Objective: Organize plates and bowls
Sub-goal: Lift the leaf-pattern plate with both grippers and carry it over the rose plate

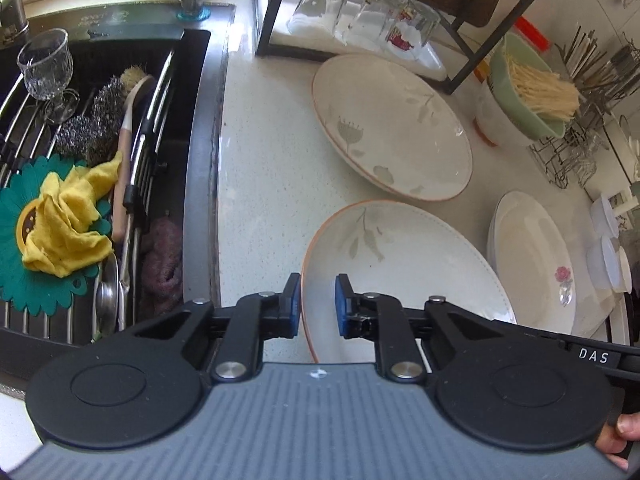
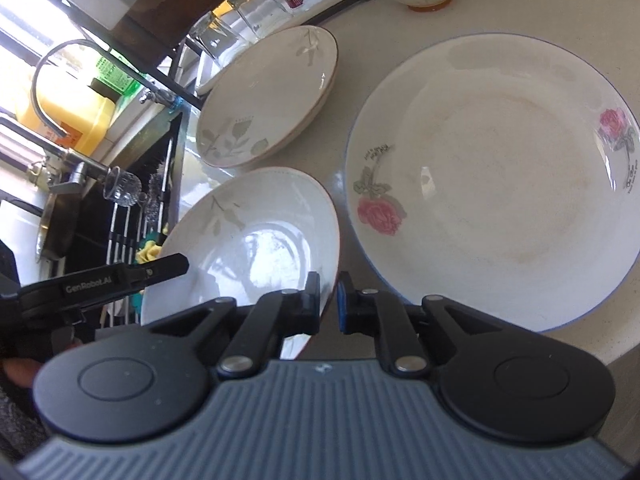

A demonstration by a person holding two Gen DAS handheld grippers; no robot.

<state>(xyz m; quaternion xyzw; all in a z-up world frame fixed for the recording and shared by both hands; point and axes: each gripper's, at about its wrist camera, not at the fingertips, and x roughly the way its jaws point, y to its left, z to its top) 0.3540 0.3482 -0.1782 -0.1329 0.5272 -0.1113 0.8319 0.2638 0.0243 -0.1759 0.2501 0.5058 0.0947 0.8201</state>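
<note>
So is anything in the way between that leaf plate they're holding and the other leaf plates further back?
Nothing visible. Both the left gripper and right gripper are clamped on the near leaf plate, on opposite rims. Between it and the stacked leaf plates lies only bare counter. The rose plate sits off to the side.

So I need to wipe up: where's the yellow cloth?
Left wrist view, far left: the crumpled yellow cloth lies on a green flower-shaped mat in the sink rack, beside steel scourers.

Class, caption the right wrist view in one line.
Right gripper clamps the leaf plate's rim beside the rose plate.
</note>
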